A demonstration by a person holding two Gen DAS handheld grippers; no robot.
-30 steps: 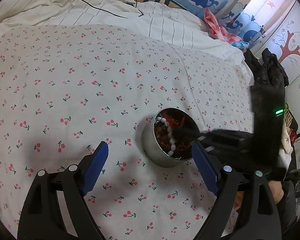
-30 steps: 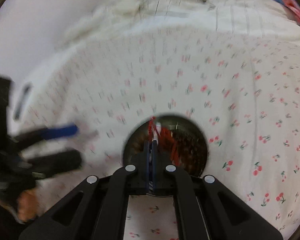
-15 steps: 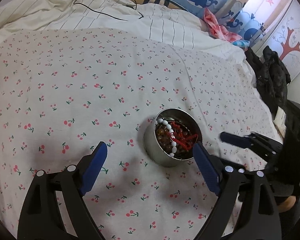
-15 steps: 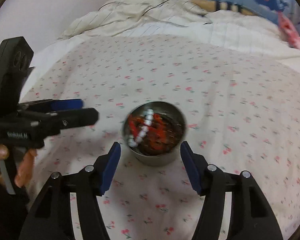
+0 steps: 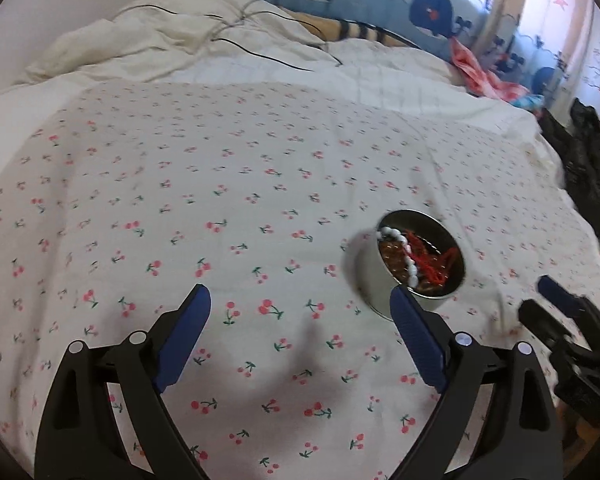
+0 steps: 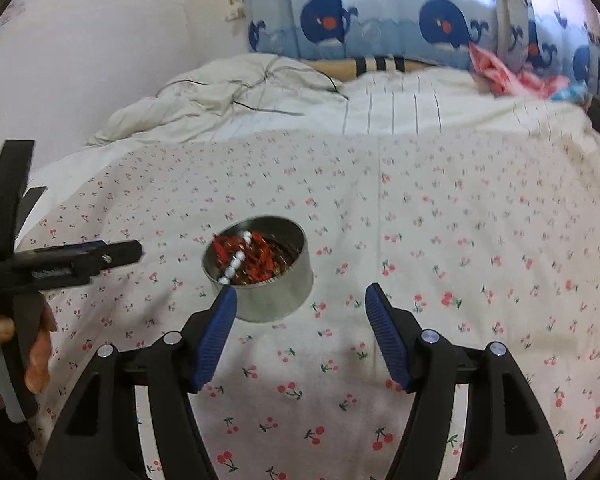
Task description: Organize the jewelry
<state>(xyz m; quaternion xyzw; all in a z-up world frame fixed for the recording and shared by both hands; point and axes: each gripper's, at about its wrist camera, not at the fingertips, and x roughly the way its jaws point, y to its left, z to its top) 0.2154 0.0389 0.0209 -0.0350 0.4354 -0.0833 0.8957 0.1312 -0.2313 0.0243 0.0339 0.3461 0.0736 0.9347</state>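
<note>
A round metal tin (image 5: pixel 370 272) (image 6: pixel 278 286) stands on the cherry-print sheet. Inside lie a white bead string (image 5: pixel 404 248) (image 6: pixel 236 258), a red strand (image 5: pixel 432 264) (image 6: pixel 256 260) and brownish pieces. My left gripper (image 5: pixel 300 312) is open and empty, low over the sheet to the left of the tin. My right gripper (image 6: pixel 302 308) is open and empty, just in front of and right of the tin. Each gripper shows at the other view's edge: the right one (image 5: pixel 556 300), the left one (image 6: pixel 100 256).
The cherry-print sheet (image 5: pixel 220 200) covers the bed. A crumpled white duvet (image 6: pixel 260 96) with a black cable (image 5: pixel 268 56) lies at the back. Whale-print curtain (image 6: pixel 380 20), pink cloth (image 6: pixel 508 72) and dark clothing (image 5: pixel 588 160) are at the far right.
The right gripper released the red strand into the tin, opened and pulled back. Both grippers have drawn away from the tin; the left shifted left.
</note>
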